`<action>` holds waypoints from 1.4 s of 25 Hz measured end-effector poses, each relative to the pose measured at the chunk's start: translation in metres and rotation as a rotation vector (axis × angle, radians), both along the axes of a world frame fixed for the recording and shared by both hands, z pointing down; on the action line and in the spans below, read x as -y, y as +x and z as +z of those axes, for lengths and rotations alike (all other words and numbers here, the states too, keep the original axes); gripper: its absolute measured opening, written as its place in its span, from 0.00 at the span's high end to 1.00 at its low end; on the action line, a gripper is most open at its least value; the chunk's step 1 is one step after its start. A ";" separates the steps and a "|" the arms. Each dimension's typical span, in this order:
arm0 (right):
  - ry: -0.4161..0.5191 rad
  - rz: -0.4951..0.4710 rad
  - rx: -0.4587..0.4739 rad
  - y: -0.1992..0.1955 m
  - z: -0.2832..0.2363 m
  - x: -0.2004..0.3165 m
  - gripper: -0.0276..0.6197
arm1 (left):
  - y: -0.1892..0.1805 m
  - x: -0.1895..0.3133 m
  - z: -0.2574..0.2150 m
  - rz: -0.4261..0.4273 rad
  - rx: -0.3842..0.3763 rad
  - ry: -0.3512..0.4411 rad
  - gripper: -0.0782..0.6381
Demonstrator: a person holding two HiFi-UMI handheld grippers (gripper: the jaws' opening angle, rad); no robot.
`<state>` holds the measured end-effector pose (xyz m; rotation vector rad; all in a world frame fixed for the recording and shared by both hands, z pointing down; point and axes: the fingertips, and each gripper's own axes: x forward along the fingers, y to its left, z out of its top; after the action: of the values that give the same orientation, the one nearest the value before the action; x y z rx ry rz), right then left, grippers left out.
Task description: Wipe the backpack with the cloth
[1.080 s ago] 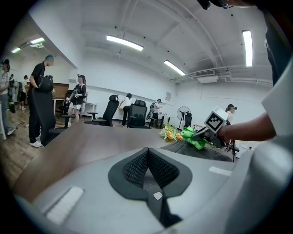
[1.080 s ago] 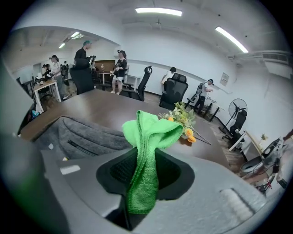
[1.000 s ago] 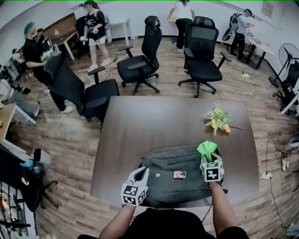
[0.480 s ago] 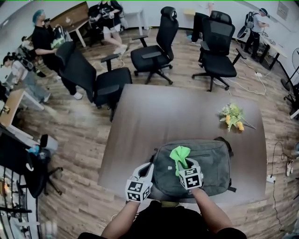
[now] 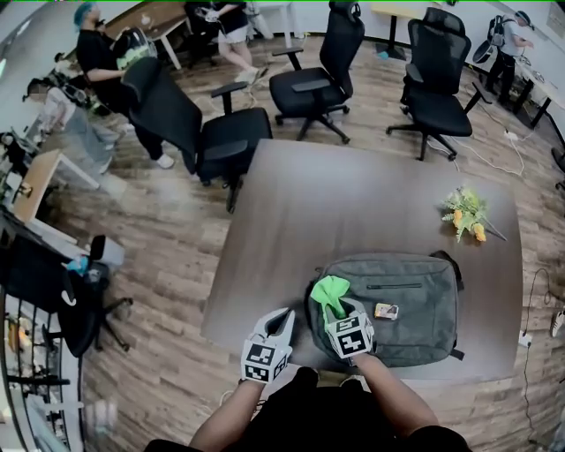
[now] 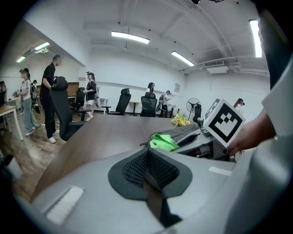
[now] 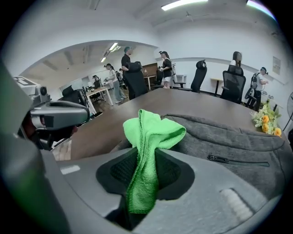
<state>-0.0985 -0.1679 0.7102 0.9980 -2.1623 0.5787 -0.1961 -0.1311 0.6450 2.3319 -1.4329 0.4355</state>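
Right gripper (image 5: 338, 309) is clamped on the green cloth (image 5: 329, 290), which sits on the grey backpack's (image 5: 410, 305) near-left corner; left gripper (image 5: 284, 320) closed, empty, just left of the bag; I'd guess wiping's underway, the right side not yet covered.

Open office: wood-plank floor (image 5: 150, 265), white walls (image 6: 137, 68), strip lights.
A dark brown table (image 5: 353, 203) stands in the middle of the floor. Three black office chairs sit beyond its far edge: one (image 5: 207, 132) just off the far left corner, a second (image 5: 318, 75) farther back, and a third (image 5: 437, 88) off to the right. A light wooden desk (image 5: 31, 181) sits at the room's left side, and another desk (image 5: 154, 13) stands by the far wall, with people (image 5: 101, 62) close to it. Long strip lights (image 6: 130, 37) glow on the white ceiling (image 6: 151, 23). A standing fan (image 6: 193, 104) stands near the back wall.
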 end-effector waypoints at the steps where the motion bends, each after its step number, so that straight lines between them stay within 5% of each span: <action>1: 0.001 -0.002 -0.015 0.000 0.001 -0.001 0.79 | -0.002 -0.002 0.001 0.004 0.001 -0.003 0.87; 8: 0.059 -0.013 -0.210 0.039 0.010 0.002 0.79 | 0.008 -0.003 0.006 0.039 0.002 -0.005 0.87; 18: 0.032 0.178 -0.295 0.127 0.008 0.001 0.79 | 0.047 0.004 -0.007 0.114 -0.061 0.014 0.87; 35: 0.100 0.307 -0.560 0.251 -0.018 -0.006 0.79 | 0.095 0.011 -0.008 0.184 -0.101 0.014 0.87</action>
<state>0.1522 -0.1623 0.6925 1.3713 -1.5667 0.2792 -0.1014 -0.1421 0.6372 2.4695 -1.1849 0.3532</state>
